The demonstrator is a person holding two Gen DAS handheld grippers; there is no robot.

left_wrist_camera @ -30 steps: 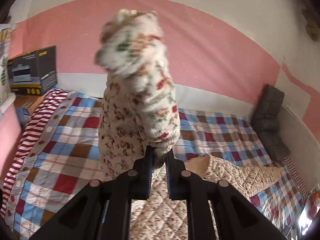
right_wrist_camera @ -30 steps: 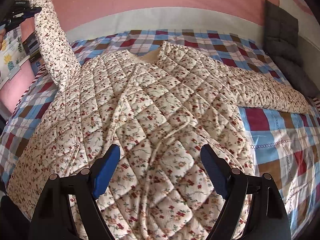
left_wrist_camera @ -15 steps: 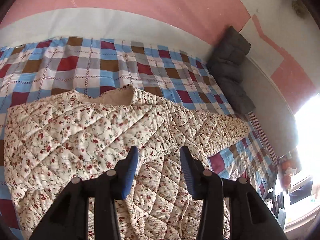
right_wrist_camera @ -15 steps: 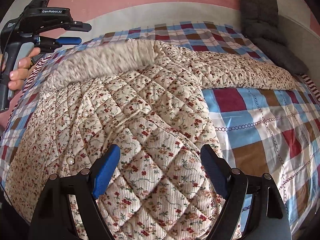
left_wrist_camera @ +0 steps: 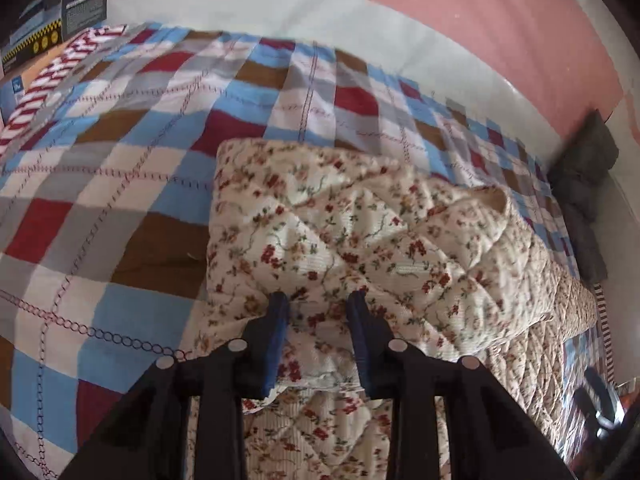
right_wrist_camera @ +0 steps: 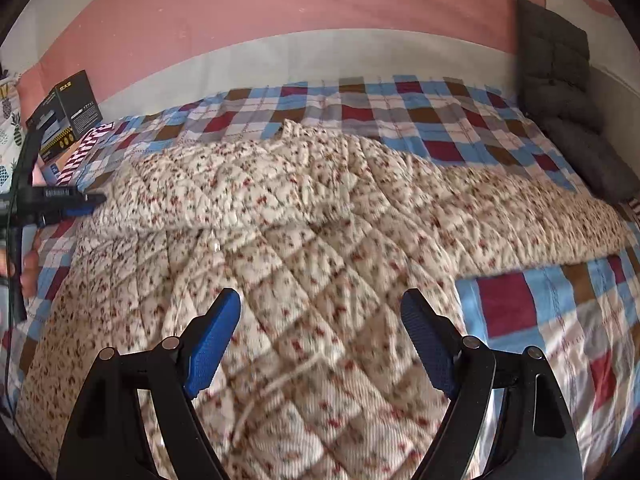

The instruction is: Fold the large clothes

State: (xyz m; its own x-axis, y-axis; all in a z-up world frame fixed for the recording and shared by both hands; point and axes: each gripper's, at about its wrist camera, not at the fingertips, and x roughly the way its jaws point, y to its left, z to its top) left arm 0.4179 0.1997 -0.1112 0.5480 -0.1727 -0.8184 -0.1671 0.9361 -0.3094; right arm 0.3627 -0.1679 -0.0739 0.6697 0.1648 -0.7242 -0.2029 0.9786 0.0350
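Note:
A cream quilted floral jacket (right_wrist_camera: 304,240) lies spread on the plaid bedspread (right_wrist_camera: 520,304). Its left sleeve (left_wrist_camera: 320,232) is folded over the body; its right sleeve (right_wrist_camera: 540,220) stretches out to the right. My left gripper (left_wrist_camera: 318,304) has its jaws partly apart around a fold of the sleeve fabric at the jacket's left edge; it also shows in the right wrist view (right_wrist_camera: 86,205). My right gripper (right_wrist_camera: 320,312) is wide open and empty, above the jacket's lower part.
A dark cardboard box (right_wrist_camera: 66,116) stands at the bed's far left corner. Grey cushions (right_wrist_camera: 560,92) lean against the wall at the right. A pink and white wall (right_wrist_camera: 280,12) runs behind the bed.
My left gripper brought the raised sleeve down across the jacket, opened, and moved back to the left edge. My right gripper stayed open and pulled back a little.

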